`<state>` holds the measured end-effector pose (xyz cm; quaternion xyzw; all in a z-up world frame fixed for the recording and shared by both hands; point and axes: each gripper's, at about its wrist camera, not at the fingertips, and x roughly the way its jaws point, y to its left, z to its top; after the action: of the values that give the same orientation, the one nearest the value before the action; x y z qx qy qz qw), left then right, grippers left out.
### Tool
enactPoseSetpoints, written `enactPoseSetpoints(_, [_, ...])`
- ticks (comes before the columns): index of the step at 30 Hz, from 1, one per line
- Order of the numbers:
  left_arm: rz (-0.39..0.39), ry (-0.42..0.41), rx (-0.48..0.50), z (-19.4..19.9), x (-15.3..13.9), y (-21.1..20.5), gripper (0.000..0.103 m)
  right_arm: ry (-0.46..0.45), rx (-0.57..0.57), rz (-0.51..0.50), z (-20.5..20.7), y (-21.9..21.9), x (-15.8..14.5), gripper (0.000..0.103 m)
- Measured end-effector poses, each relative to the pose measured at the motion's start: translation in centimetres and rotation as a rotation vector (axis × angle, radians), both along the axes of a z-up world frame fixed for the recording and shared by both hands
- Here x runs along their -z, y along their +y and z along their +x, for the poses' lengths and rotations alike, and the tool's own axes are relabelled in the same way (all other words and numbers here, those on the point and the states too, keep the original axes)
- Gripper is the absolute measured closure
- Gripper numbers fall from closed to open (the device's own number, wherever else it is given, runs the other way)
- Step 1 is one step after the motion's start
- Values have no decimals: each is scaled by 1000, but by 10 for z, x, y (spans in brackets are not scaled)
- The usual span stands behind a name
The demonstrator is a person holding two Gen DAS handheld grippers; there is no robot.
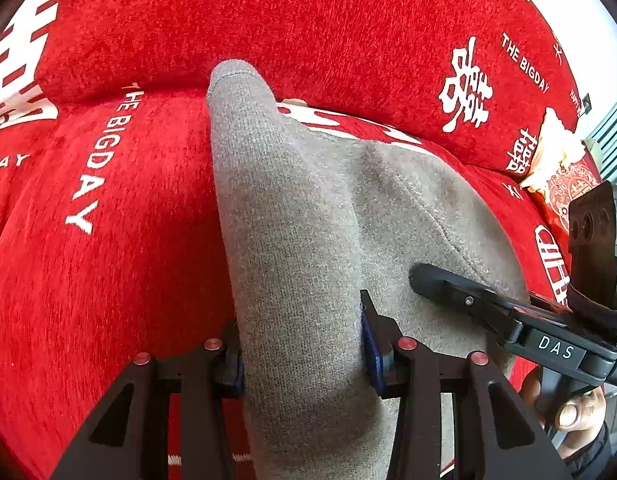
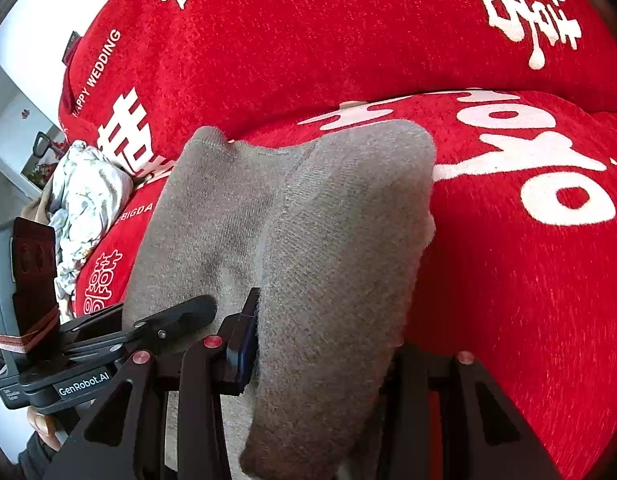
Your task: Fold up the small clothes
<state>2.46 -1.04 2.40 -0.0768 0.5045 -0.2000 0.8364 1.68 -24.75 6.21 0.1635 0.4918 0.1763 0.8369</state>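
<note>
A grey knitted sock [image 1: 292, 208] lies lifted over the red sofa cover, its rounded end pointing away at the top. My left gripper [image 1: 302, 340] is shut on the long strip of it, a pad pressing on each side. To the right, a wider fold of the same grey cloth [image 1: 420, 208] runs under a finger of my right gripper [image 1: 448, 284]. In the right wrist view my right gripper [image 2: 324, 344] is shut on a thick grey fold [image 2: 340, 240], and its right finger is hidden behind the cloth. My left gripper [image 2: 180, 316] reaches in from the left onto the grey sock.
A red plush sofa cover [image 1: 108, 280] with white characters and lettering fills both views, its back cushion [image 2: 308, 40] rising behind. A crumpled pale printed cloth [image 2: 92, 200] lies at the left. A cream bundle [image 1: 556, 148] sits at the right. A person's thumb [image 1: 572, 412] shows.
</note>
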Motion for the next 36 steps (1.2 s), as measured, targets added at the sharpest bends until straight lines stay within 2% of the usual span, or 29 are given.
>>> enactPoseSetpoints(36, [16,-61,-3,-74,3,25,58,-36,-28,-3,-65,23,2,60])
